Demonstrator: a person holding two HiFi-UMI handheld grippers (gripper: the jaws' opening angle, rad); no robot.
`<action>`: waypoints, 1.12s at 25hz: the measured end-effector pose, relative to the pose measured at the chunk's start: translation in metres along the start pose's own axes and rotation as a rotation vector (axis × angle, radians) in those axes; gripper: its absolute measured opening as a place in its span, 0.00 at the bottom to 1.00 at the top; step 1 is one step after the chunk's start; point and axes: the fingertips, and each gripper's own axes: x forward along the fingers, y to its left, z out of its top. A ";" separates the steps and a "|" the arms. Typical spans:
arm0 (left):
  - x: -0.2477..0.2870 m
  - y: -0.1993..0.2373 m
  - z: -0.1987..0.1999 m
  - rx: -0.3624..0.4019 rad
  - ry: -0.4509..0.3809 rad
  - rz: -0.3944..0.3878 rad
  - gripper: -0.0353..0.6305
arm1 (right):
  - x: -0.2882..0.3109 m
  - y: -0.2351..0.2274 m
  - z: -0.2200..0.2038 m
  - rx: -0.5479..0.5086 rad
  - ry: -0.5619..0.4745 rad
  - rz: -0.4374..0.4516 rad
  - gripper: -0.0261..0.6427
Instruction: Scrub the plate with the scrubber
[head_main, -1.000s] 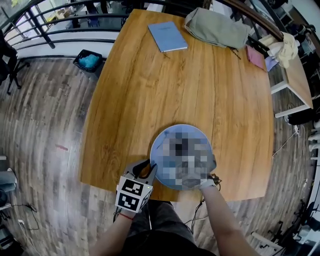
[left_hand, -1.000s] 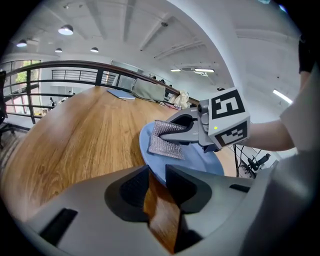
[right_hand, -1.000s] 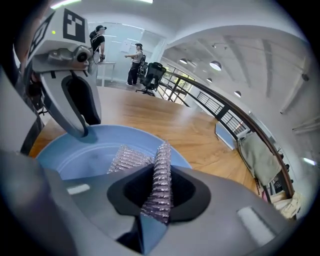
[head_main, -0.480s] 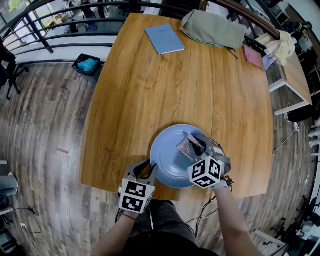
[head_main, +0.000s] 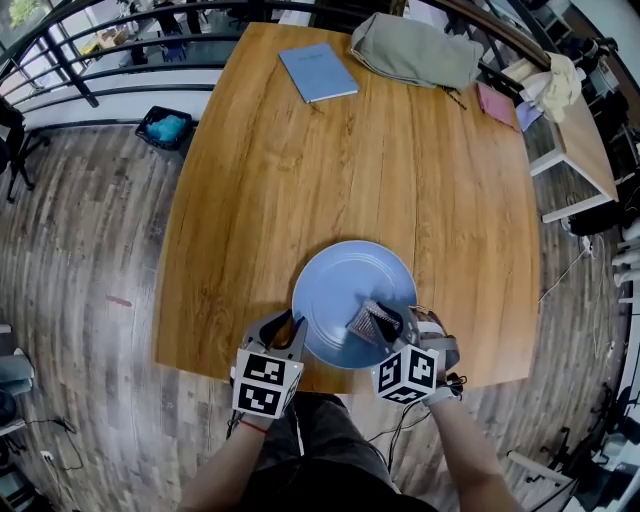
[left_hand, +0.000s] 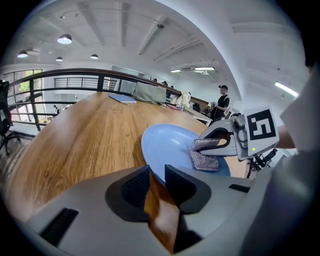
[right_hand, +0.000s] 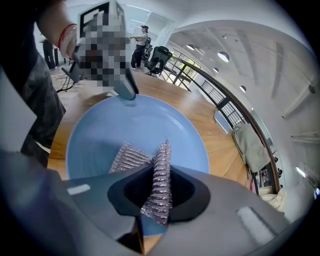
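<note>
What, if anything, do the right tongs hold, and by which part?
The right tongs grip the silver mesh scrubber by an upturned fold at its near end; the rest of it lies on the blue plate.

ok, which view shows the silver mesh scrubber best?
Right gripper view: the silver mesh scrubber fills the centre, folded and clamped between the right gripper's jaws over the round blue plate. Left gripper view shows the scrubber side-on, lower flap on the plate. Head view shows only a small patch of scrubber ahead of the gripper.
</note>
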 end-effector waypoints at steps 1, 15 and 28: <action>0.000 0.000 0.001 0.000 -0.002 0.001 0.19 | -0.001 0.006 0.005 -0.019 -0.009 0.015 0.15; 0.001 0.000 0.001 -0.009 -0.007 0.007 0.19 | 0.017 0.046 0.078 -0.232 -0.152 0.152 0.15; 0.001 -0.001 0.001 -0.013 -0.007 0.009 0.18 | 0.058 -0.010 0.101 -0.191 -0.179 0.030 0.15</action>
